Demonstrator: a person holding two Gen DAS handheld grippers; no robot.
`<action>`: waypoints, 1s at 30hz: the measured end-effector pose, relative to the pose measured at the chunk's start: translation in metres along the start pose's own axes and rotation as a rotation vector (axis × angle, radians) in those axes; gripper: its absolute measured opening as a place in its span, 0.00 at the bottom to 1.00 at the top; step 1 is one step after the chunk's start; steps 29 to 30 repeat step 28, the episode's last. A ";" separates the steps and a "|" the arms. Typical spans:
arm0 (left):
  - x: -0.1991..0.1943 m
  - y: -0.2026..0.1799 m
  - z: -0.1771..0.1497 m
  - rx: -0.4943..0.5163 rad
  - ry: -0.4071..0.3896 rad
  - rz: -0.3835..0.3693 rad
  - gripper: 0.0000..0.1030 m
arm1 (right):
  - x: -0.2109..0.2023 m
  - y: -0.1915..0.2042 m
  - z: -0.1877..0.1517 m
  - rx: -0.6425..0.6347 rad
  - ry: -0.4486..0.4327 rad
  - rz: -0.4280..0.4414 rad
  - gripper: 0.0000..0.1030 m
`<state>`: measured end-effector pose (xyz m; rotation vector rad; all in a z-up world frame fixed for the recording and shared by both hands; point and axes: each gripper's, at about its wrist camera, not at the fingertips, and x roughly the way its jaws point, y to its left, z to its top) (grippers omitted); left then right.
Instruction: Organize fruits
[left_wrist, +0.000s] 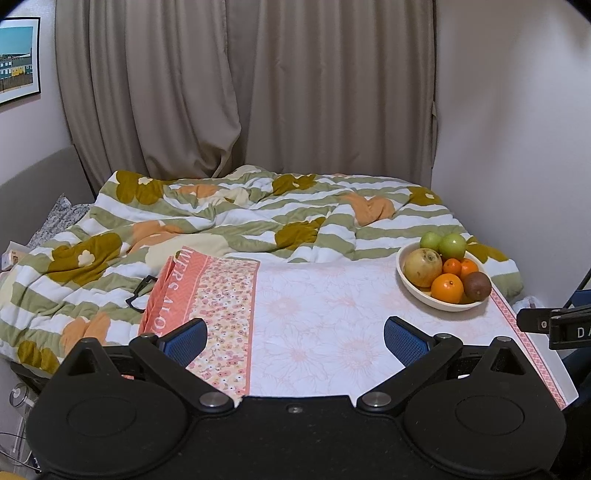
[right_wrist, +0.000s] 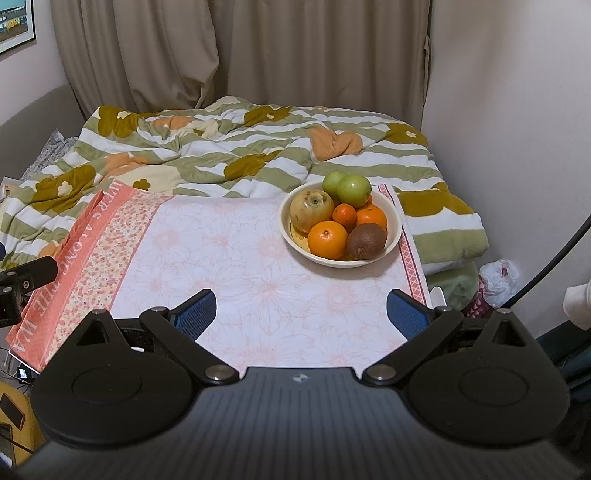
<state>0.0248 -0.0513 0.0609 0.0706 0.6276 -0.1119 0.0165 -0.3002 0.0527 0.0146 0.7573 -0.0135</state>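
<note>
We judge round fruits (right_wrist: 340, 218) firm, smooth, prone to roll; large orange citrus (right_wrist: 328, 239) heaviest of small ones, best pinched across widest middle; fuzzy brown kiwi (right_wrist: 366, 240) softer, wants gentle squeeze

All fruit piled in shallow cream ceramic bowl (right_wrist: 395, 236) at far right of pink floral tablecloth (right_wrist: 236, 266): two green apples (right_wrist: 352, 190) at back, tan pomegranate-like fruit (right_wrist: 311, 210) left, small mandarins between

Scene fits sorted or unsorted; we cannot tell

Left gripper (left_wrist: 295, 341) and right gripper (right_wrist: 301, 314): jaws wide apart, holding nothing, both short of bowl
</note>
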 end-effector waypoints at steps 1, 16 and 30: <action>0.000 0.001 0.000 -0.004 -0.001 -0.002 1.00 | 0.000 0.000 0.000 0.000 0.001 0.000 1.00; -0.001 0.004 0.000 -0.025 -0.028 -0.002 1.00 | 0.001 0.000 0.001 0.000 0.002 0.001 1.00; 0.001 0.005 -0.001 -0.022 -0.032 -0.015 1.00 | 0.002 0.000 0.001 0.004 0.006 0.001 1.00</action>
